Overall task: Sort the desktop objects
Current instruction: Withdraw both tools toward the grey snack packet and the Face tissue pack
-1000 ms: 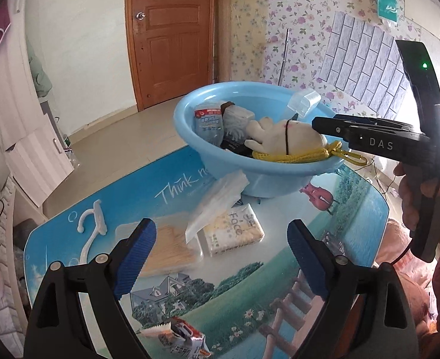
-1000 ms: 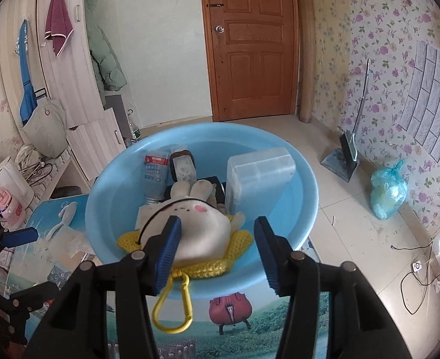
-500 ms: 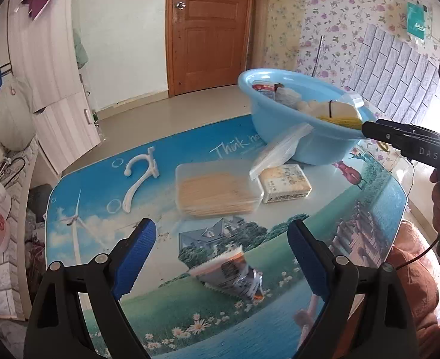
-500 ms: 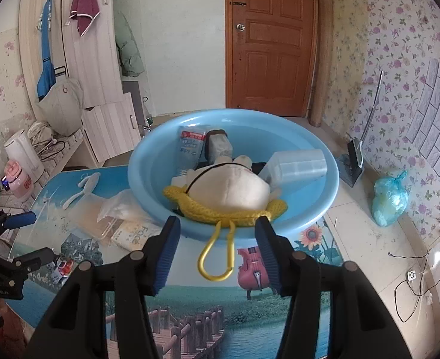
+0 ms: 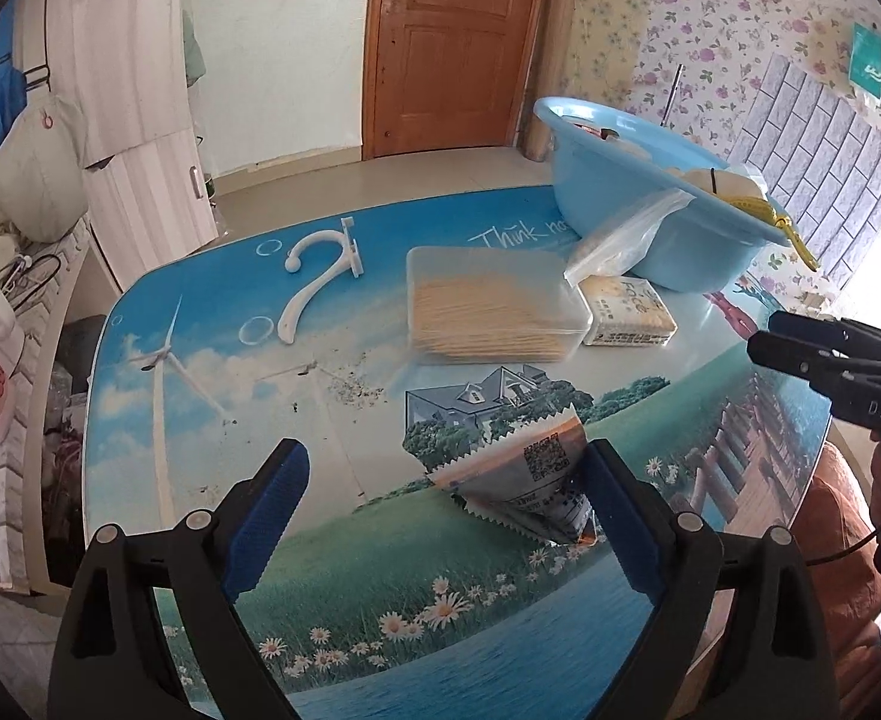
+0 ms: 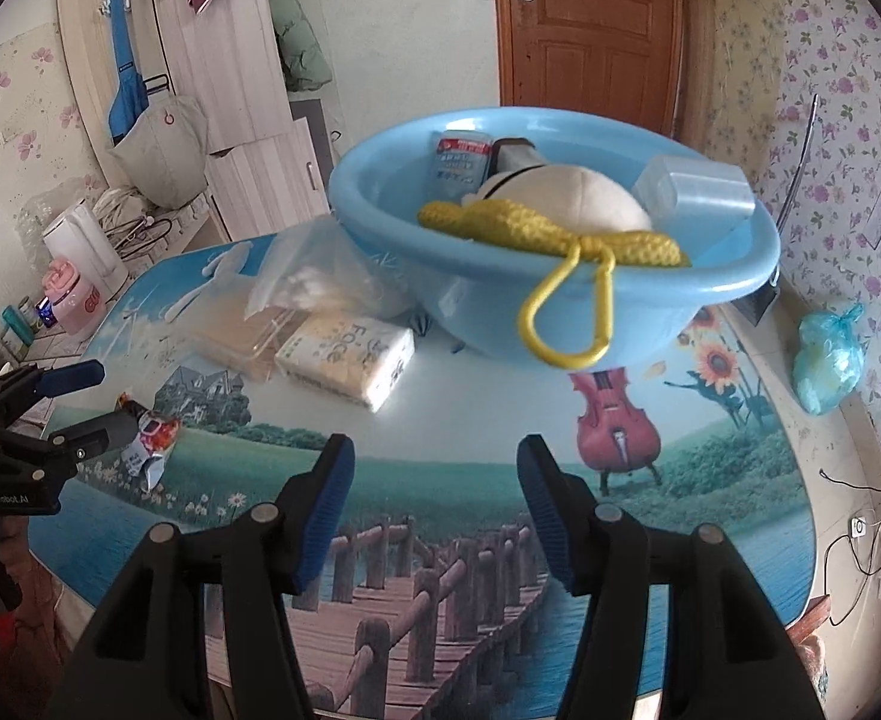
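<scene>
Room: bedroom with a wooden door and flowered wallpaper; printed landscape table under both my claws
Left claw: jaws wide, empty, low over the near edge of the table
Right claw: jaws wide too, empty, hanging over the bridge print, well short of the basin
Packet: crumpled foil snack packet with a zigzag seal, lying flat just ahead of my left claw, nearer its right finger
Packet handling: I judge it very light, crinkly and slick; it will skate if I nudge it, so I'd close across the puffed middle and not on the thin sealed edge
Basin: blue, at the far side, already holding a plush with a yellow cord over the rim, a clear box and a pouch
Swab box: clear, stiff, full, mid-table; too broad for an easy pinch, take it across the short side
Tissues: soft pack touching the swab box, squeezes easily, grip the middle
Bag: limp clear plastic leaning on the basin wall, pinch a fold
Hook: white plastic, rigid, thin, alone at far left; hold it by the straight shank
Risk: packet slipping off the table edge
</scene>
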A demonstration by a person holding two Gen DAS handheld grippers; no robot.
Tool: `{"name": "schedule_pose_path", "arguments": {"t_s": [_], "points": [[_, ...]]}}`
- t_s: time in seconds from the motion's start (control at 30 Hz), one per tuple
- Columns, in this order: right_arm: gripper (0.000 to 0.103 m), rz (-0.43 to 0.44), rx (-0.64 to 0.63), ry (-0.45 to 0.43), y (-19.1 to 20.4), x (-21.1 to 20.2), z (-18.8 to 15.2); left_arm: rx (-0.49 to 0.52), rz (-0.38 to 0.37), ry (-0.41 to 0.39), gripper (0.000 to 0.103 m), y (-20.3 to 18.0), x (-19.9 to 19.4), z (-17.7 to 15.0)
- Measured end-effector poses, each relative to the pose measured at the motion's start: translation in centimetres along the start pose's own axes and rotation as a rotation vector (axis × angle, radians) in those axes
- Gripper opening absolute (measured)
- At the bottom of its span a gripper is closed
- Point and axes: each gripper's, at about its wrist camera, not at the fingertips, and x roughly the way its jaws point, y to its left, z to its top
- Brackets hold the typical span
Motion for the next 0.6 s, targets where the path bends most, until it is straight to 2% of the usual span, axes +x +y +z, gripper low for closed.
{"name": "schedule_pose_path", "arguments": {"t_s": [0.2, 0.43, 0.47, 0.53, 0.57, 0.6], "points": [[0.056, 0.031, -0.007, 0.021, 1.2, 0.7, -0.6, 0.027, -0.026, 0.009, 0.092, -0.9, 0.2, -0.2], [0.056, 0.057, 0.034, 0.028, 2.1, 1.5, -0.5, 0.064, -0.054, 0.057, 0.091, -2.0, 1.5, -0.8], [0.057, 0.061, 0.046, 0.019, 2.1, 1.6, -0.3, 0.073, -0.052, 0.061, 0.088, -2.2, 1.5, -0.9], [0.066, 0.055, 0.058, 0.012, 2.5, 2.1, 0.1, 0.084, -0.057, 0.071, 0.06, -2.3, 1.7, -1.0], [0.074, 0.045, 0.058, 0.013, 2.7, 2.3, 0.3, 0.078, -0.071, 0.074, 0.06, -2.3, 1.7, -1.0], [0.076, 0.041, 0.058, 0.013, 2.9, 2.6, 0.6, 0.077, -0.075, 0.073, 0.059, -2.2, 1.7, -1.0]]}}
